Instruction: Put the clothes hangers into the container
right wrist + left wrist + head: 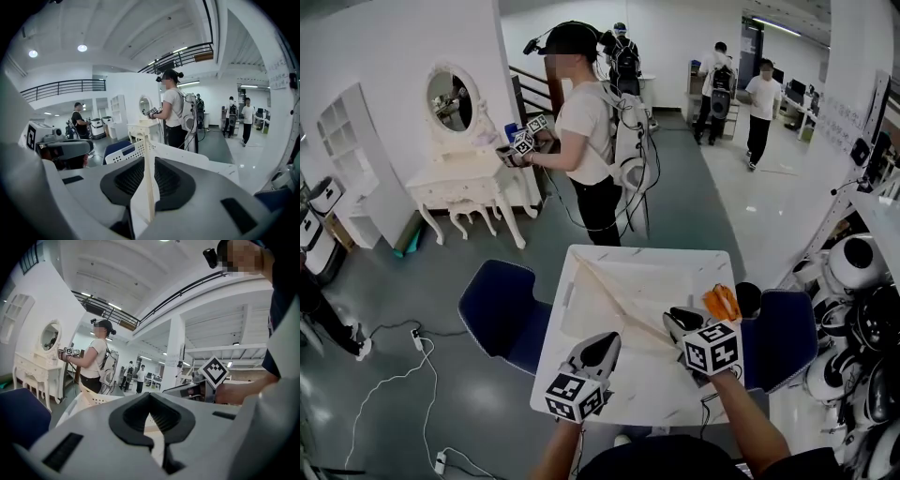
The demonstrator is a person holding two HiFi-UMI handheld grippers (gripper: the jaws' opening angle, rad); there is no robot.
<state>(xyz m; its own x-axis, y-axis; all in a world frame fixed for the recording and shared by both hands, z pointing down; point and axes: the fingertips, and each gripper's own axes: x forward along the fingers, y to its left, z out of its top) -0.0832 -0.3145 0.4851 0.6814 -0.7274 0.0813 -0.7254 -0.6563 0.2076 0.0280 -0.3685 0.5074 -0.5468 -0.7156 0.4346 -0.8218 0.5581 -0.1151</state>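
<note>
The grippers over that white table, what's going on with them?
A person holds a gripper in each hand over a white container on the table. The right gripper is clamped on a thin cream clothes hanger that slants across the container. The left gripper is shut and empty, near the container's front edge.

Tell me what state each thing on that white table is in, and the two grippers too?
Left gripper: shut, nothing between its jaws.
Right gripper: shut on the clothes hanger.
Clothes hanger: held at one end, its bar slanting across the container.
Container: upright on the table, open at the top.
</note>
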